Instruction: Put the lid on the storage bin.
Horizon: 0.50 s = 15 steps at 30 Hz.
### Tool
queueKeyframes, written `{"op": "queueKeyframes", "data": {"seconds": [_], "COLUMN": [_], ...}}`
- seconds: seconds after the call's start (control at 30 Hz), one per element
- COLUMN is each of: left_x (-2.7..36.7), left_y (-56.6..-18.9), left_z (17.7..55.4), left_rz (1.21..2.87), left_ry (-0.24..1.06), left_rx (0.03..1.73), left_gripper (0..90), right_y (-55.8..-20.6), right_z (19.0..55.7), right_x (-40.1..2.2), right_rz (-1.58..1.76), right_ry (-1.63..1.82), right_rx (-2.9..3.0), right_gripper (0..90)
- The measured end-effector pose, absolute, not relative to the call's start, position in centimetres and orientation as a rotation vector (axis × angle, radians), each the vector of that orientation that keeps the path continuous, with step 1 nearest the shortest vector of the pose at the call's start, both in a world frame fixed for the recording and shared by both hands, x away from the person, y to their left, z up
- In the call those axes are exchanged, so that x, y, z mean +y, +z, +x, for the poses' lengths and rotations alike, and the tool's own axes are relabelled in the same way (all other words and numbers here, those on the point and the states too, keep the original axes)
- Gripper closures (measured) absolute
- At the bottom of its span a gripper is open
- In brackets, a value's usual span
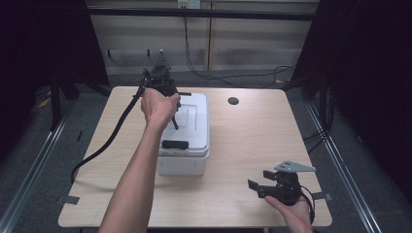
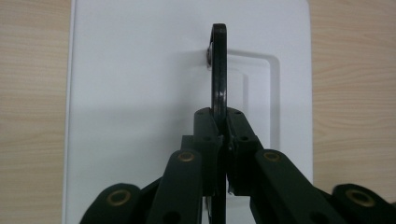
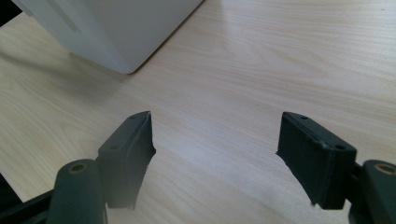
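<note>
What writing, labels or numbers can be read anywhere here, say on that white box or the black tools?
None: no readable text on the white box, its black handle, the left tool, the right tool or the wooden table.

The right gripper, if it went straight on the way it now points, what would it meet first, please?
Most likely the bare table: the right gripper stands open above it, and the white box lies off to the side of its line.
</note>
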<state>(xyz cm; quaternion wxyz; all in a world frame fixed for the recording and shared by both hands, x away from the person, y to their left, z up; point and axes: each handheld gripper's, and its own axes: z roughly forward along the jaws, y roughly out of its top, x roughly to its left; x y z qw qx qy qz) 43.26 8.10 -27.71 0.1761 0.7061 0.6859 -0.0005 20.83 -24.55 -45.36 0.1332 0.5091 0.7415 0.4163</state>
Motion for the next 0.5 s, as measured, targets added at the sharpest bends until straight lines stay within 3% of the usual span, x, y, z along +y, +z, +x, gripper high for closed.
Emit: {"op": "queueKeyframes", "data": {"seconds": [0.5], "left_x": [7.3], "left_y": [-29.2], "left_z": [43.1], "left_rz": [2.026], "left_ry": [0.011], "left_rx": [1.959], "left_gripper": [84.7], "right_y": [-45.4], "right_z": [20.8], "right_x": [-24.4], "right_rz": [1.472], "right_ry": [1.200], "right_rx": [2.154], "right_gripper": [26.4]}}
